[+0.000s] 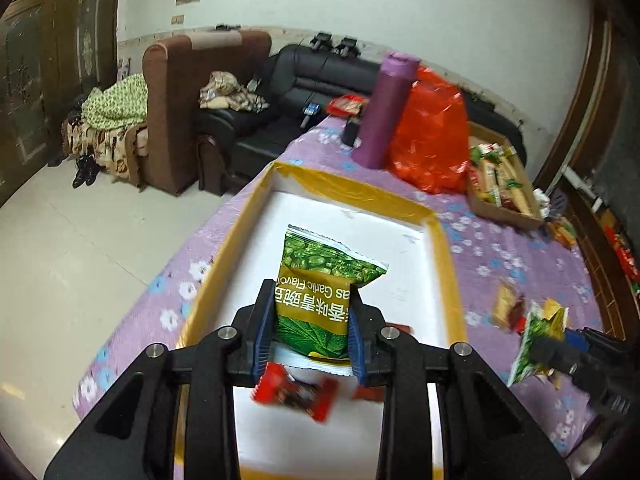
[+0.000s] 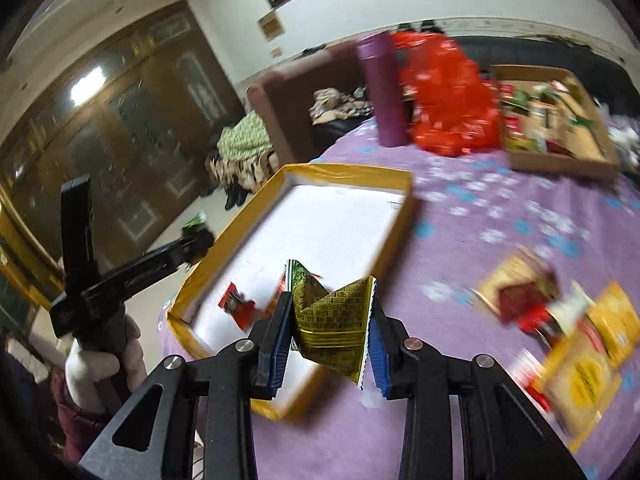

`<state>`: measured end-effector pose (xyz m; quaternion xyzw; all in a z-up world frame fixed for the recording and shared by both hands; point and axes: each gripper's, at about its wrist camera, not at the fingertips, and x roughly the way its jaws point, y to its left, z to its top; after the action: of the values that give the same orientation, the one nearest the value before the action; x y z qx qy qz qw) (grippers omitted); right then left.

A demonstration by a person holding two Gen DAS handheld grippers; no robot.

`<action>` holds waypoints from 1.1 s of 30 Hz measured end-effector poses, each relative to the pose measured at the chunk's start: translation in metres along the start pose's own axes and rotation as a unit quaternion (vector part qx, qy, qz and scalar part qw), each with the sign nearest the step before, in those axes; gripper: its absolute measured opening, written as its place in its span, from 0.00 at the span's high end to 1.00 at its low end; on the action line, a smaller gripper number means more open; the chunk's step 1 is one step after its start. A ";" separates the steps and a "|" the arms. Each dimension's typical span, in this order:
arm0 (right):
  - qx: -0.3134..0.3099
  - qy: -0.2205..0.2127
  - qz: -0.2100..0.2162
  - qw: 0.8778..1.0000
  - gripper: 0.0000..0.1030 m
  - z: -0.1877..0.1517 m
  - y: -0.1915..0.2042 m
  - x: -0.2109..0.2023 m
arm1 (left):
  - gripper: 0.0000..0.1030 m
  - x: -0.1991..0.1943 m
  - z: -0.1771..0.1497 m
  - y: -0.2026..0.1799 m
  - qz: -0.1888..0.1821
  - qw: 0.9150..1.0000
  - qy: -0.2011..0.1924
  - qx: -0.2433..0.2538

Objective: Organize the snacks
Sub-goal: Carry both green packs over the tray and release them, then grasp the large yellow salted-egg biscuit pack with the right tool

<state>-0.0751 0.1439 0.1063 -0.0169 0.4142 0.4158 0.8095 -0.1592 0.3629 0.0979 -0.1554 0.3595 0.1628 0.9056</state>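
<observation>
My left gripper (image 1: pixel 312 320) is shut on a green garlic-pea snack bag (image 1: pixel 320 284) and holds it over the white tray with yellow rim (image 1: pixel 352 188). Two red candies (image 1: pixel 296 394) lie in the tray near its front. My right gripper (image 2: pixel 330 328) is shut on a folded green and gold snack packet (image 2: pixel 334 316), just right of the tray's near corner (image 2: pixel 280 410). In the left wrist view the right gripper (image 1: pixel 556 350) shows at the right edge with its packet (image 1: pixel 532 344). The left gripper (image 2: pixel 196 240) shows at the tray's left side in the right wrist view.
Loose yellow and red snack packets (image 2: pixel 560 336) lie on the purple flowered cloth (image 2: pixel 500 208) to the right. A purple bottle (image 1: pixel 386 112), a red plastic bag (image 1: pixel 432 136) and a cardboard box of snacks (image 1: pixel 500 184) stand at the far side. Sofas lie beyond.
</observation>
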 end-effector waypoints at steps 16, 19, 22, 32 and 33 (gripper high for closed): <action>-0.002 0.057 -0.044 0.997 0.63 0.030 0.010 0.109 | 0.71 0.058 0.004 0.036 -0.024 0.996 0.064 -0.049; 0.002 0.054 -0.042 0.998 0.60 0.031 0.008 0.110 | 0.68 0.055 0.003 0.036 -0.032 0.996 0.065 -0.058; 0.005 0.047 -0.039 0.998 0.57 0.031 0.006 0.104 | 0.64 0.048 0.004 0.036 -0.039 0.995 0.060 -0.068; 0.035 -0.019 -0.038 0.998 0.57 0.024 -0.024 0.021 | 0.44 -0.007 -0.001 0.006 -0.060 0.996 0.026 -0.062; 0.042 -0.024 -0.039 0.998 0.57 0.021 -0.031 0.012 | 0.44 -0.012 -0.002 0.001 -0.065 0.996 0.024 -0.058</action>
<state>-0.0360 0.1396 0.1021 0.0107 0.4111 0.3661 0.8348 -0.1689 0.3609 0.1046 -0.2346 0.3603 0.1199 0.8949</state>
